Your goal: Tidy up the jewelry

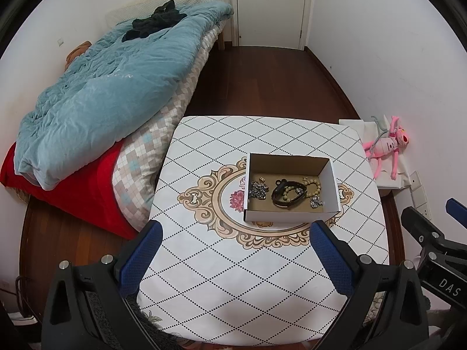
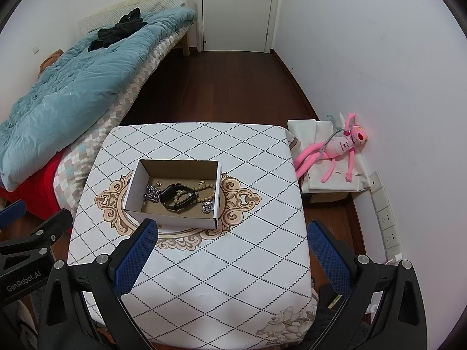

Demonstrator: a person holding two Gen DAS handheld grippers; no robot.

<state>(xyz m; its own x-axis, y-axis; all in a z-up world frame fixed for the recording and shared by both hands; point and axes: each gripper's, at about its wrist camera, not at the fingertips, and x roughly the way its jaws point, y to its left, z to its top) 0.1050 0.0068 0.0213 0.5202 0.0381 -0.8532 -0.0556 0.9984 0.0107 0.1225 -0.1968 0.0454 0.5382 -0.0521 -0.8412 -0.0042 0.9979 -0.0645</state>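
Left hand-held gripper [image 1: 235, 258]: blue-padded fingers [image 1: 143, 258] spread wide apart, holding nothing, hovering above the near half of the tabletop [image 1: 221, 291]. Right hand-held gripper [image 2: 230, 258]: fingers likewise spread apart and empty, above the near right part of the same tabletop, which carried a white diamond-patterned cloth with an ornate central medallion [image 2: 111, 201].

Cardboard box [image 1: 332, 188] sat open on the medallion, beyond both grippers and apart from them. Inside it lay the jewelry: black band [image 1: 287, 194] at centre, overlapping a beaded bracelet [image 1: 313, 185]; silver chain [image 1: 256, 191] at the left end; small silver piece [image 1: 315, 202] near the front right corner.

Beyond the tabletop: bed with blue quilt [image 1: 111, 87] to the left, pink plush toy [image 2: 335, 148] by the right wall, white door [image 1: 271, 5] at the far end.
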